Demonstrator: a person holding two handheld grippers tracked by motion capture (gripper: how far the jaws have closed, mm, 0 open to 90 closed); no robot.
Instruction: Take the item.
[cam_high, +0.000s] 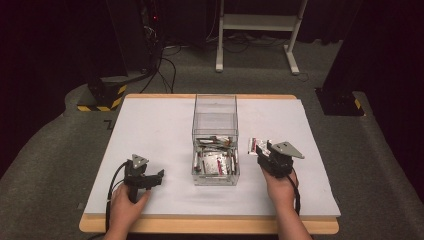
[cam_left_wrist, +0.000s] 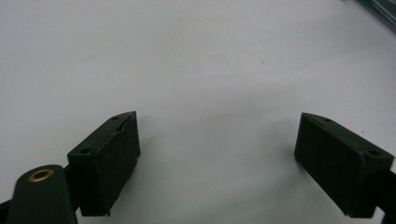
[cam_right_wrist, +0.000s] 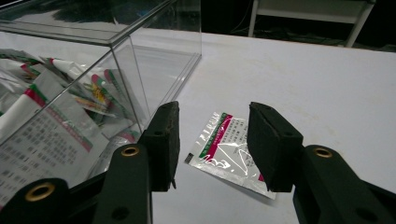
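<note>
A clear plastic box (cam_high: 215, 107) stands mid-table, its near half holding several silver sachets (cam_high: 215, 162) printed in red and green. One more sachet (cam_high: 256, 145) lies flat on the white table just right of the box. My right gripper (cam_high: 264, 152) hovers at its near edge. In the right gripper view the jaws (cam_right_wrist: 215, 112) stand open, with the sachet (cam_right_wrist: 224, 149) lying on the table between and beyond them, untouched. The box wall (cam_right_wrist: 140, 46) is close on the left there. My left gripper (cam_high: 159, 177) rests near the front left, wide open (cam_left_wrist: 217, 123) over bare table.
The white tabletop (cam_high: 150, 130) spreads to the left of and behind the box. Beyond the table are a white frame stand (cam_high: 260, 22), cables on the floor and a black-and-yellow striped base (cam_high: 102, 97).
</note>
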